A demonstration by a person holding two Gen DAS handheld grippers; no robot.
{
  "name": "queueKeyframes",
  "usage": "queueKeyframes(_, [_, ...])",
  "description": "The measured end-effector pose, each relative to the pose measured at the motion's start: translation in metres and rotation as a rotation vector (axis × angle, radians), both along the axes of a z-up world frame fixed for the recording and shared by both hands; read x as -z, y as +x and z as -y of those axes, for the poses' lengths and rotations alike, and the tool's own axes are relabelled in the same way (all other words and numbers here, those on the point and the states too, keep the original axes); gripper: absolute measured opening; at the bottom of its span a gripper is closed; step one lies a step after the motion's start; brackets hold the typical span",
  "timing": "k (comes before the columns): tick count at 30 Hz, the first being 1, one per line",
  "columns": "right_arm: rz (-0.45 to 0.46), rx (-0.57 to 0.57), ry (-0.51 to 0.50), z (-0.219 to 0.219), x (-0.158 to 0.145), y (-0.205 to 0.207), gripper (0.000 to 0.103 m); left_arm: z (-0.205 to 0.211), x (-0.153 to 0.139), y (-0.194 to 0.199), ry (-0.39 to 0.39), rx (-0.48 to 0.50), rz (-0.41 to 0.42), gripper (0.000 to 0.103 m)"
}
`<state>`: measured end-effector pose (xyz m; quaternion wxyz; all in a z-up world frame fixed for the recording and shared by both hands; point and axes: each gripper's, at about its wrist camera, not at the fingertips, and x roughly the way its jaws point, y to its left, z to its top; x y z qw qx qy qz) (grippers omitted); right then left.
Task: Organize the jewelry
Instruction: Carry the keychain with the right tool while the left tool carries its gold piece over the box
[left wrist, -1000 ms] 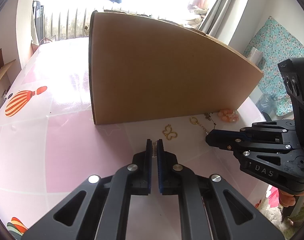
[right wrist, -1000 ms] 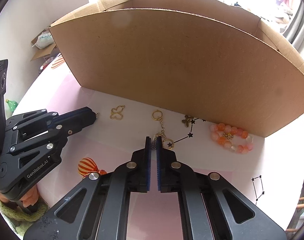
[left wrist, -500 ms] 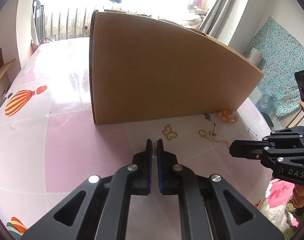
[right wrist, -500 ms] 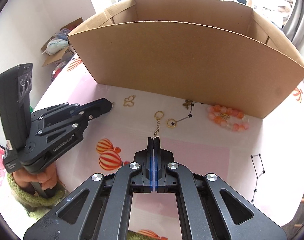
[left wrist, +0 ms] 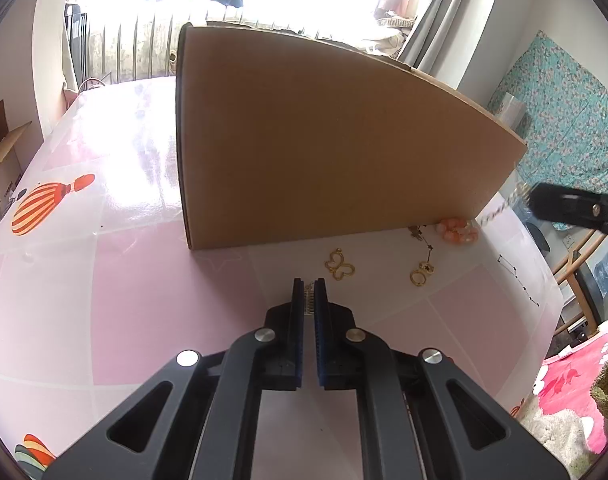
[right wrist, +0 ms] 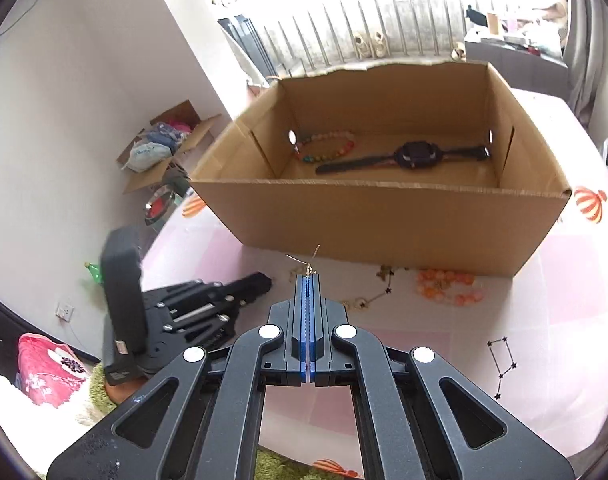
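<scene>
My right gripper (right wrist: 308,278) is shut on a thin gold chain (right wrist: 306,262) that pokes out past its tips. In the left wrist view it hovers at the right edge (left wrist: 538,200) with the chain (left wrist: 500,210) dangling, blurred. My left gripper (left wrist: 309,284) is low over the table, shut on a small metal piece (left wrist: 309,294). A gold butterfly charm (left wrist: 340,266), a gold ring with charm (left wrist: 422,274) and an orange bead bracelet (right wrist: 448,286) lie before the cardboard box (right wrist: 384,216). Whether the ring joins the held chain I cannot tell.
Inside the box lie a coloured bead bracelet (right wrist: 324,146) and a black watch (right wrist: 416,156). A dark star chain (right wrist: 388,284) rests by the box's front wall. The pink table (left wrist: 104,280) drops off at the right; a chair (left wrist: 576,264) stands beyond.
My right gripper has risen and drawn back from the table with the chain, so the inside of the box now shows. The left gripper has stayed still.
</scene>
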<state>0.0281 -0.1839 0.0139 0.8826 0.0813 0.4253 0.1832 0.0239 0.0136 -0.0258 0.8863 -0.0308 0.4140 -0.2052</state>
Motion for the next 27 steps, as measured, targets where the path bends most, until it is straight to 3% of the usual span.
queueKeyframes(8, [-0.129, 0.051, 0.039, 0.012, 0.025, 0.002, 0.000, 0.003, 0.001, -0.002, -0.019, 0.009, -0.001, 0.003])
queueKeyframes(12, [-0.102, 0.061, 0.052, 0.018, 0.019, -0.001, 0.000, -0.002, 0.001, -0.003, -0.058, 0.007, -0.002, 0.000])
queueKeyframes(21, [-0.050, 0.066, 0.100, 0.027, 0.019, -0.003, 0.000, -0.003, -0.014, -0.019, -0.009, 0.017, 0.049, 0.000])
queueKeyframes(25, [-0.037, 0.048, 0.121, 0.030, 0.017, -0.003, 0.000, -0.002, -0.016, -0.014, -0.002, 0.006, 0.019, 0.000])
queueKeyframes(27, [-0.038, 0.036, 0.120, 0.028, 0.019, -0.002, 0.000, -0.002, -0.015, -0.008, -0.023, 0.015, -0.031, 0.008])
